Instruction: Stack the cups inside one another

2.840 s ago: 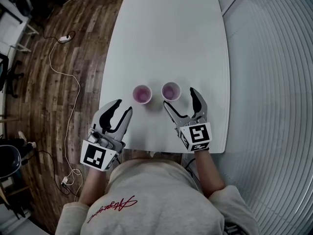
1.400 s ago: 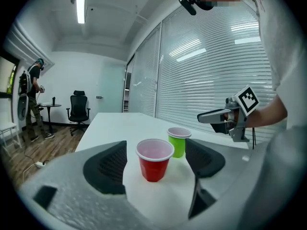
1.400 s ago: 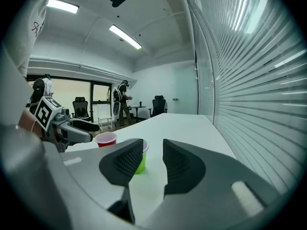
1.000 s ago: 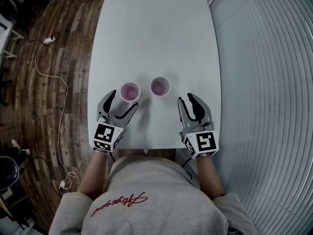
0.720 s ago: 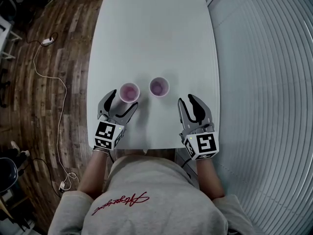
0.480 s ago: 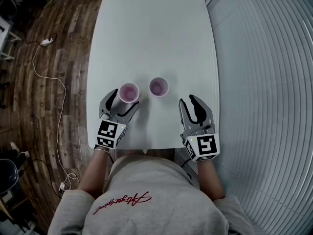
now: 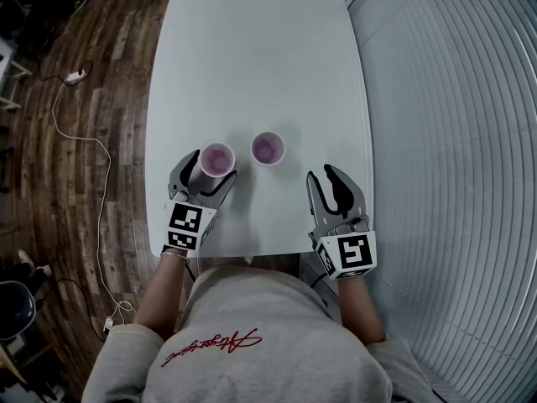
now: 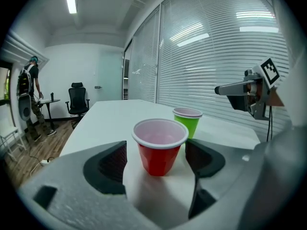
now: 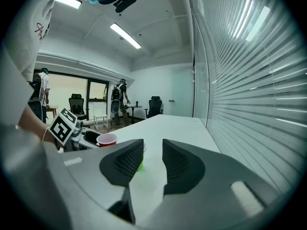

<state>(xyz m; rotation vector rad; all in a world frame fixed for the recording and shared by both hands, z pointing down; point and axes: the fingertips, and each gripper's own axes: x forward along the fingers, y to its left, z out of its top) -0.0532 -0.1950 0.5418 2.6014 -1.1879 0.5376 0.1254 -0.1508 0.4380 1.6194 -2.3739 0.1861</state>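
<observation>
red cup [image 8: 159,146]: upright on the white table [image 7: 252,57], near the person's edge, mouth up, nothing inside it.
green cup [image 8: 187,120]: upright just beyond and to the right of the red cup; the two stand near each other but apart, not stacked.
left gripper [image 7: 210,168]: jaws wide apart, one on each side of the red cup; a gap shows at both pads, so no grip.
right gripper [image 7: 323,175]: over the table's near right part, well clear of both cups; jaws a narrow gap apart with nothing between them. In its own view the green cup is mostly hidden behind one jaw.
obstructions: none between the two cups; table bare beyond them.
surroundings: wooden floor [image 7: 84,141] on the left with a trailing cable [image 7: 101,191] and power strip [image 7: 75,76]; slatted blinds [image 7: 453,141] on the right; an office chair [image 8: 76,99] and a standing person [image 8: 29,90] at the far end of the room.
change, earliest frame to now: the left gripper sat back at the table edge, short of the red cup; it now straddles it. The right gripper stood wide open just beside the green cup; it is now further off, jaws narrower. The cups keep the same spacing.
</observation>
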